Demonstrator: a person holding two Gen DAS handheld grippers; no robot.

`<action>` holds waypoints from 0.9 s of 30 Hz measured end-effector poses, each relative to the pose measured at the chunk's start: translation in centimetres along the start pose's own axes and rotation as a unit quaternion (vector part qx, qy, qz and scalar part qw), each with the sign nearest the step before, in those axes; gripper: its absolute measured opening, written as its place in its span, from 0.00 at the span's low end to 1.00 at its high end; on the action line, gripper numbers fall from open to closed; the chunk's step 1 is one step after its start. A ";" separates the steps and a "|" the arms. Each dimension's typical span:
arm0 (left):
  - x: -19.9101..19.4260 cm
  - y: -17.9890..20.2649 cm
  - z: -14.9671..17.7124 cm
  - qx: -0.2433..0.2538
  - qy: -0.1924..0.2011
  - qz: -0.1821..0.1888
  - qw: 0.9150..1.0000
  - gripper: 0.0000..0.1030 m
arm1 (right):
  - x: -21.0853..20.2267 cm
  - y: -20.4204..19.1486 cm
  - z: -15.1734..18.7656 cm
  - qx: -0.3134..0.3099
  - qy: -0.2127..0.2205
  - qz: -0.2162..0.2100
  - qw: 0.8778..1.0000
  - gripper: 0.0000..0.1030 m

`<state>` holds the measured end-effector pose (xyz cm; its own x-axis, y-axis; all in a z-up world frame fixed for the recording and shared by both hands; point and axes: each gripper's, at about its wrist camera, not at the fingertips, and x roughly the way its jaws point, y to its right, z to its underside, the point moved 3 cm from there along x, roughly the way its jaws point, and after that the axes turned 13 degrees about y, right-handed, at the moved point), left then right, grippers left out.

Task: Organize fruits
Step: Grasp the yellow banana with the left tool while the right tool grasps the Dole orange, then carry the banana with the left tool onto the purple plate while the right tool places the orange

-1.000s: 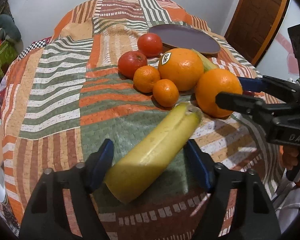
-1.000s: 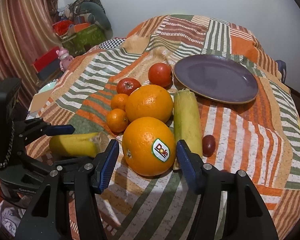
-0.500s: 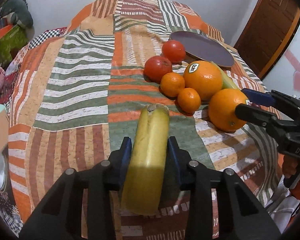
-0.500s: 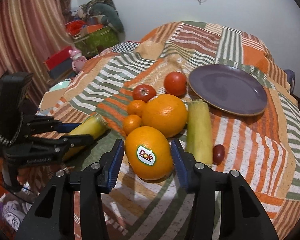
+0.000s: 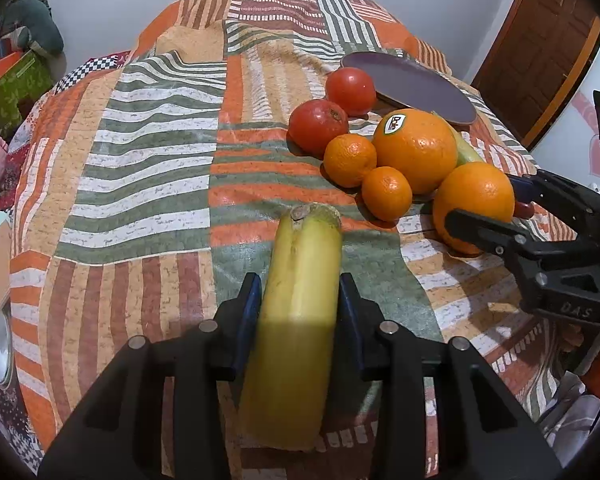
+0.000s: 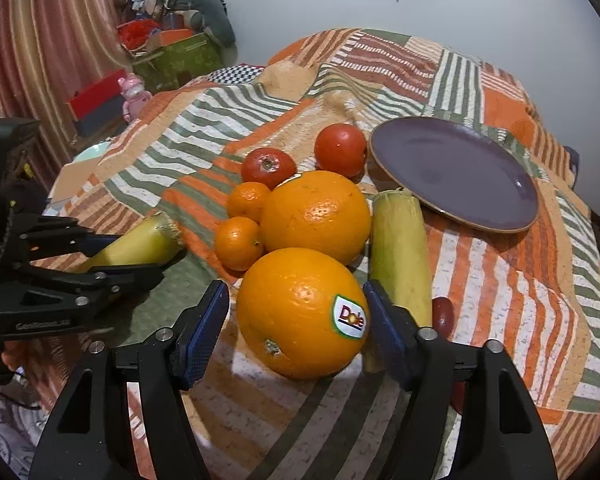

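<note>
- Left gripper [image 5: 299, 312] clamped on a banana [image 5: 296, 312], held over the striped patchwork cloth [image 5: 148, 184].
- Right gripper [image 6: 298, 330] open, pads flanking the Dole-stickered orange [image 6: 300, 312] beside a second banana [image 6: 399, 256], near the purple plate [image 6: 455, 172].

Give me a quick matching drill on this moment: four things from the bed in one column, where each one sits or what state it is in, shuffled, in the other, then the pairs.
Things:
1. near banana
2. front Dole orange
3. purple plate
4. dark grape

Places or states:
A. bare, nothing lying on it
B. clamped between the pads of the left hand-held gripper
C. on the quilt just right of the second banana
D. between the open pads of the right hand-held gripper, gaps showing on both sides

Pairs: 1-B, 2-D, 3-A, 4-C
</note>
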<state>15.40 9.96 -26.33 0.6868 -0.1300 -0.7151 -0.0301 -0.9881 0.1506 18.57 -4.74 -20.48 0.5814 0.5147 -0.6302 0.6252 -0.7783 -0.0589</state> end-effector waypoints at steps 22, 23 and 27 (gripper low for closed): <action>-6.0 3.0 -6.0 0.029 0.101 0.006 0.994 0.33 | -6.3 2.6 -4.2 0.047 0.096 0.006 0.994 0.58; -6.3 3.2 -6.5 0.032 0.108 0.006 0.994 0.33 | -6.5 2.9 -4.4 0.049 0.100 0.010 0.994 0.58; -7.0 4.0 -8.8 0.035 0.131 0.009 0.991 0.33 | -7.4 4.6 -5.1 0.057 0.118 0.029 0.991 0.58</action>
<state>16.83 7.66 -14.73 0.8505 -0.1316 -0.5092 -0.0886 -0.9902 0.1079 19.77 -10.26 -12.15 0.7290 0.5265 -0.4374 0.5314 -0.8381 -0.1232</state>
